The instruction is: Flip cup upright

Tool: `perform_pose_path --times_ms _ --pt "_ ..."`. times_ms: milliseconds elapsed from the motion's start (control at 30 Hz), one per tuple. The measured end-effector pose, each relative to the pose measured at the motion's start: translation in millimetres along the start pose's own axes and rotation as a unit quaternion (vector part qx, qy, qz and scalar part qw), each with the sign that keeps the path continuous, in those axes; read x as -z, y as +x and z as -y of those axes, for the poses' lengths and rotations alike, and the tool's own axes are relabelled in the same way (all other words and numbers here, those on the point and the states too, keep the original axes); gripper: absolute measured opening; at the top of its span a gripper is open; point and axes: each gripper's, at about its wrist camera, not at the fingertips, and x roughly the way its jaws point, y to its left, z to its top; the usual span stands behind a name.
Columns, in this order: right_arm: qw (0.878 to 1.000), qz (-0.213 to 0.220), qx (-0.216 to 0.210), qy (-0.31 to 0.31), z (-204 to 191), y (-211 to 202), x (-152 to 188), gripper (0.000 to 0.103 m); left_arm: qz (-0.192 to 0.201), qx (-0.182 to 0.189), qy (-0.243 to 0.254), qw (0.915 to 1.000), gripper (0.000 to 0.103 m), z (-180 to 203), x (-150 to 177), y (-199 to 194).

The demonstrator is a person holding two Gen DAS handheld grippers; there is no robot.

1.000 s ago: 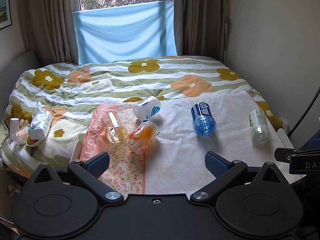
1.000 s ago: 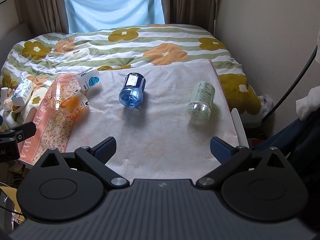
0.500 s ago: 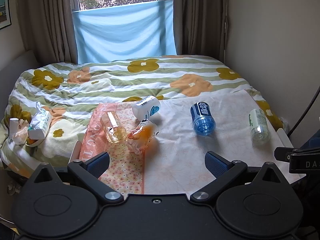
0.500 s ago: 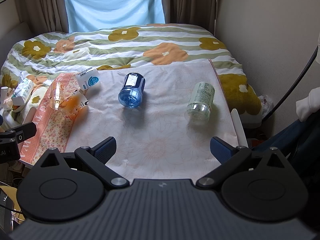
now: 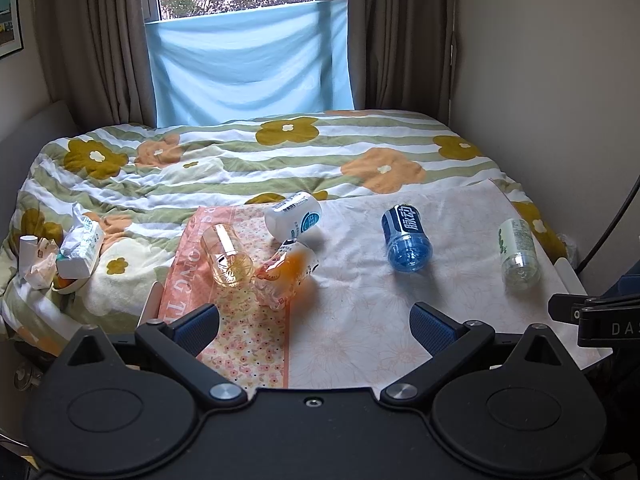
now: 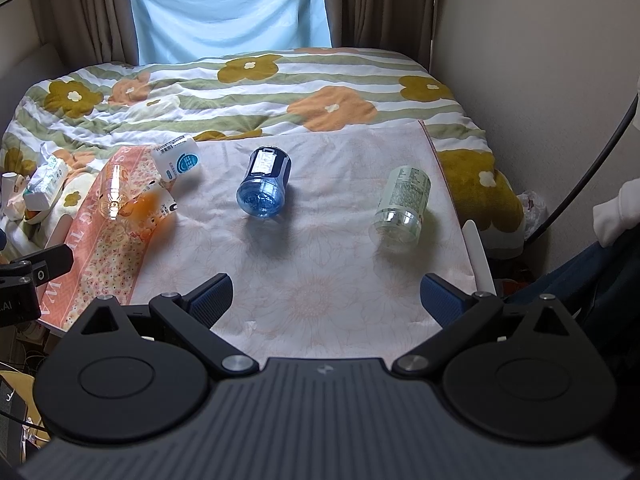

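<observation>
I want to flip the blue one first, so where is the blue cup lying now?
In both views the blue cup lies on its side mid-cloth, between the white cup to its left and the pale green cup to its right.

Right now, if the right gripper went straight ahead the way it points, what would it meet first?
Probably the bare cloth. The open right gripper points between the blue cup and the clear green-labelled cup; depth is unclear.

We saw five cups lying on cloth atop bed (image 5: 360, 152): cup 1 (image 5: 227, 256) far left, cup 2 (image 5: 286, 272) touching its right, cup 3 (image 5: 294, 216) just behind; cup 4 (image 5: 406, 238) mid, cup 5 (image 5: 518, 254) far right. Tissue pack (image 5: 80, 248) left of cloth.
</observation>
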Motion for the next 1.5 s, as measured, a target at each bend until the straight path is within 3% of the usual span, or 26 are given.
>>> perform_pose_path --times_ms 267,567,1067,1500 --pt "1.000 -0.007 -0.011 -0.012 -17 11 -9 0.103 -0.014 -0.007 -0.010 0.9998 0.103 -6 -7 5" --pt "0.998 -0.024 -0.041 -0.040 -45 40 -26 0.103 -0.032 -0.029 -0.048 0.9979 0.103 -42 -35 34" --pt "0.994 -0.063 -0.066 -0.060 -99 124 -49 0.103 -0.100 -0.051 -0.110 0.9876 0.102 -109 -80 160" --pt "0.990 -0.102 -0.068 -0.070 -120 175 -54 0.103 -0.167 -0.058 -0.139 0.9744 0.096 -138 -88 257"
